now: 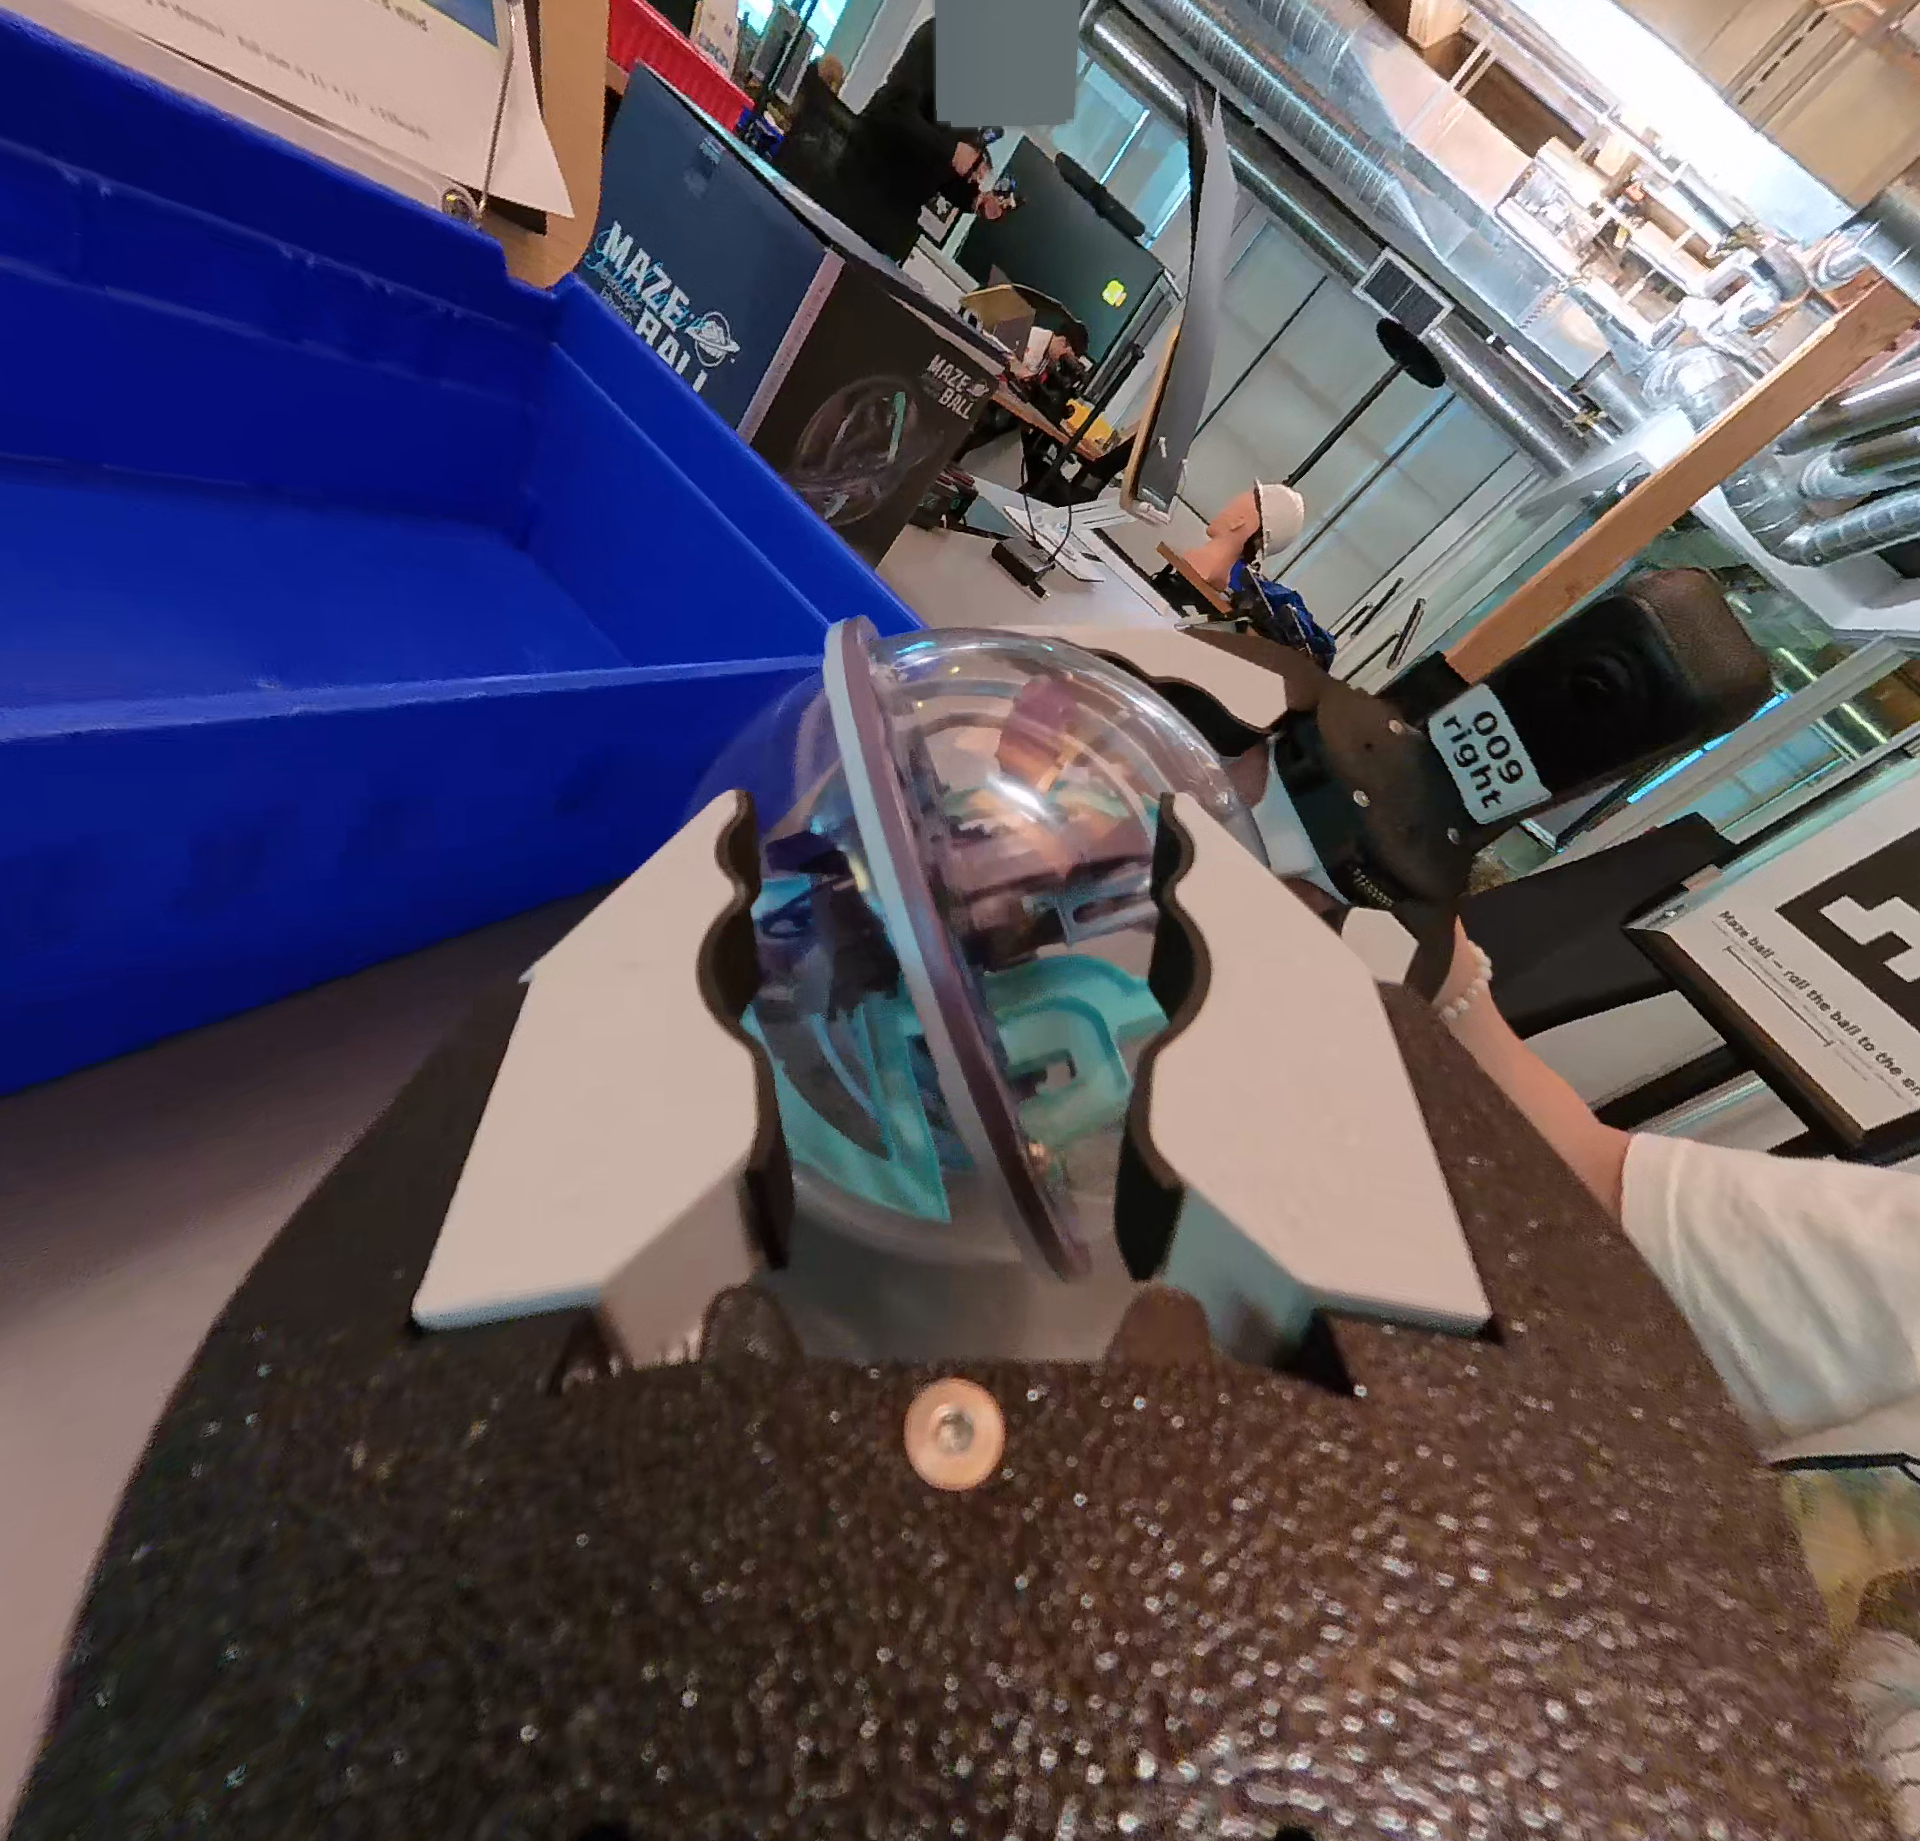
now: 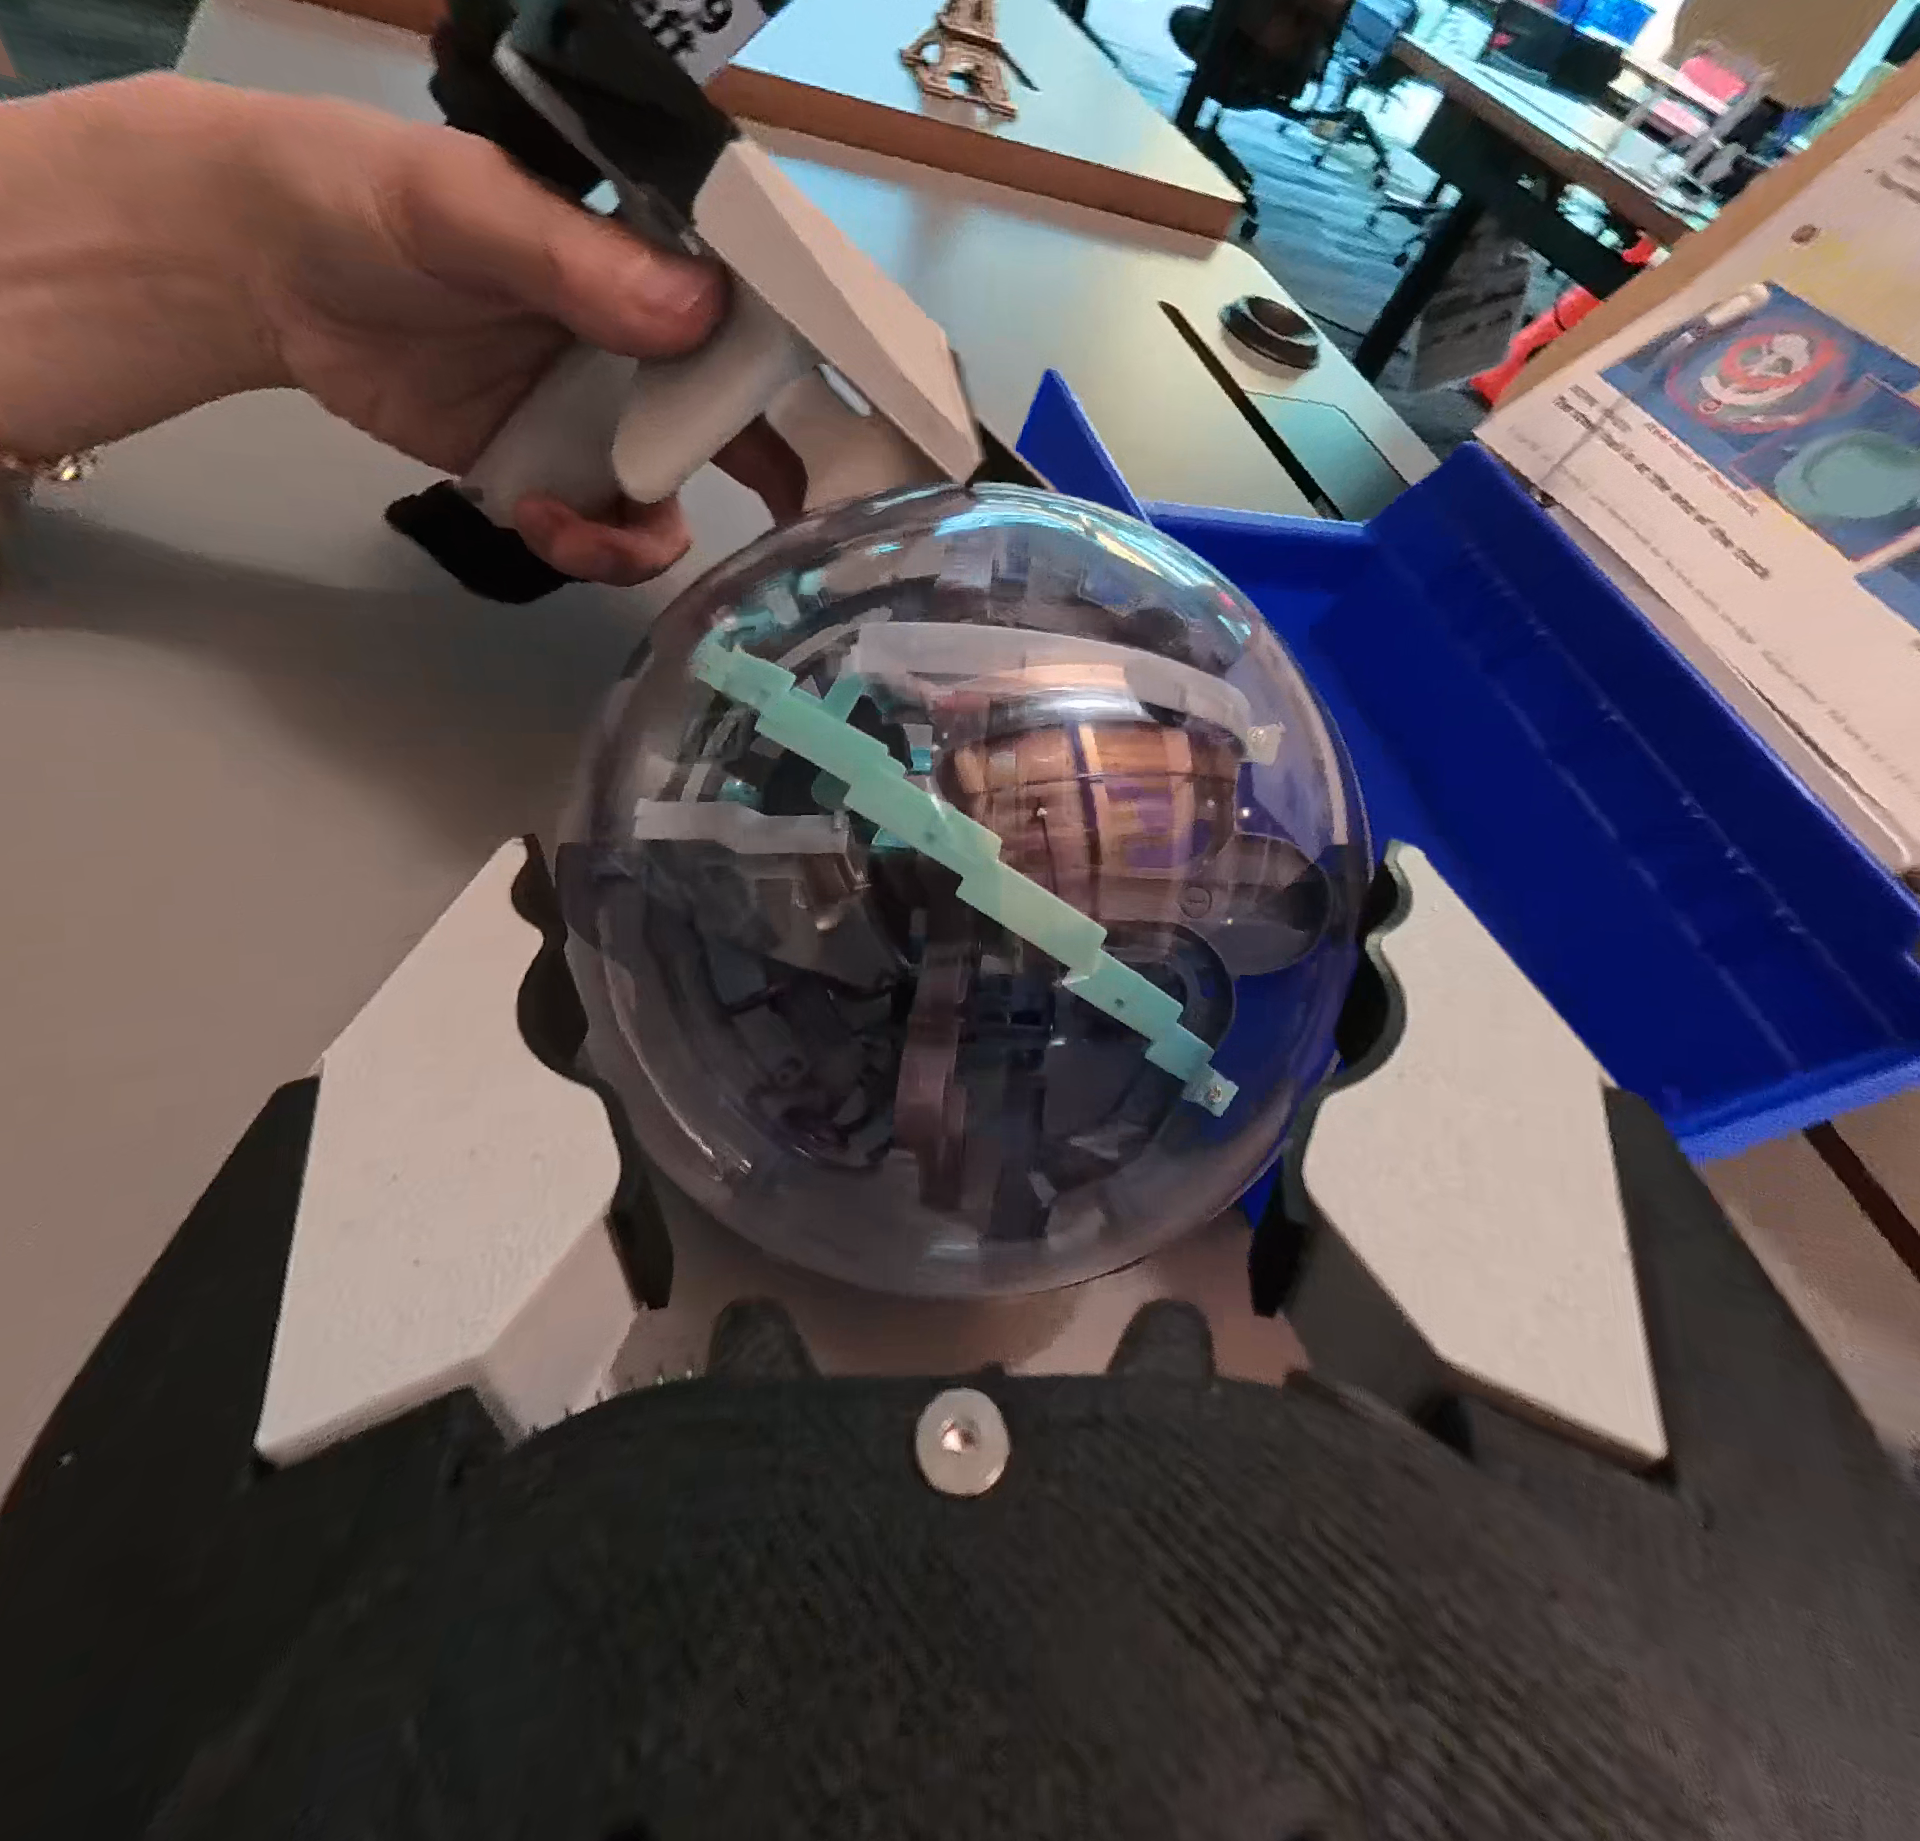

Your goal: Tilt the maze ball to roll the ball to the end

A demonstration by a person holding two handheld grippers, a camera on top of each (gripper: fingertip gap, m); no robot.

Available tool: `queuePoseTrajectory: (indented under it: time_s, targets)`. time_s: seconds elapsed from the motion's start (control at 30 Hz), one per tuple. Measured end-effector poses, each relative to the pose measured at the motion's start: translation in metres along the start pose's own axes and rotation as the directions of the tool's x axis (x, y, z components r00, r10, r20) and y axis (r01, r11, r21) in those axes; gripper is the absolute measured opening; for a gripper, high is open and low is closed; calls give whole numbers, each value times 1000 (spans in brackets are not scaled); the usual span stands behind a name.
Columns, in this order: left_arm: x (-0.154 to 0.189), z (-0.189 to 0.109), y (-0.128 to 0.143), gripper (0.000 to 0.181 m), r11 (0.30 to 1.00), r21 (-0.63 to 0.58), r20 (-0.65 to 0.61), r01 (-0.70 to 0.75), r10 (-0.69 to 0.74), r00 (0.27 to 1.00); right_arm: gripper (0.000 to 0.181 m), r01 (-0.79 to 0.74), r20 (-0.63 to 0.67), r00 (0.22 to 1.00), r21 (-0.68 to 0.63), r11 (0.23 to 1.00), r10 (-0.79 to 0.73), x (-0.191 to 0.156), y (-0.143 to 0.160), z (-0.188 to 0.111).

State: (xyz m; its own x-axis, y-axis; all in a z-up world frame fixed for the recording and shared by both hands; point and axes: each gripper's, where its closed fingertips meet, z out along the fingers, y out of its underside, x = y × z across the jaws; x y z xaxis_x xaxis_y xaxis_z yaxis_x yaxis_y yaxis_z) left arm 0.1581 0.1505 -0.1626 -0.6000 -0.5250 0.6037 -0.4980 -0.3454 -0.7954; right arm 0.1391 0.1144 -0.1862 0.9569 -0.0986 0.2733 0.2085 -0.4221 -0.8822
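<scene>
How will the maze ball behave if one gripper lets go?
The maze ball is a smooth clear sphere, so it would probably slip and roll. Its hard shell looks rigid, likely crackable if dropped. Mostly hollow inside, it seems light.

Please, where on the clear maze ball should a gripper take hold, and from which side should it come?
Grip the maze ball across its widest part, fingers on opposite sides of the smooth shell. The right gripper does so, fingers at mid-height. The left gripper straddles the raised seam ring, which probably checks slipping. Come from opposite sides, so both can tilt it.
</scene>
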Motion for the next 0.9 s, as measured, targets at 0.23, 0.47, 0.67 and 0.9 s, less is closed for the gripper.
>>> queuePoseTrajectory:
  time_s: [0.23, 0.47, 0.67, 0.9]
  targets:
    - [7, -9, 4, 72, 997, 73, -49, 22, -18, 999, 147, -204, -79, 975, 57, 977, 208, -3, 3, -5]
    - [30, -27, 12, 73, 990, 119, -118, -79, 94, 989, 147, -64, -171, 982, 91, 994, 79, -19, 0, -8]
    - [41, -40, 18, 64, 987, 132, -155, -86, 107, 982, 147, 45, -245, 969, 95, 994, -21, -31, -3, -10]
    - [49, -44, 28, 58, 981, 99, -146, -169, 182, 972, 146, 141, -336, 935, 70, 987, -110, -44, 0, -17]
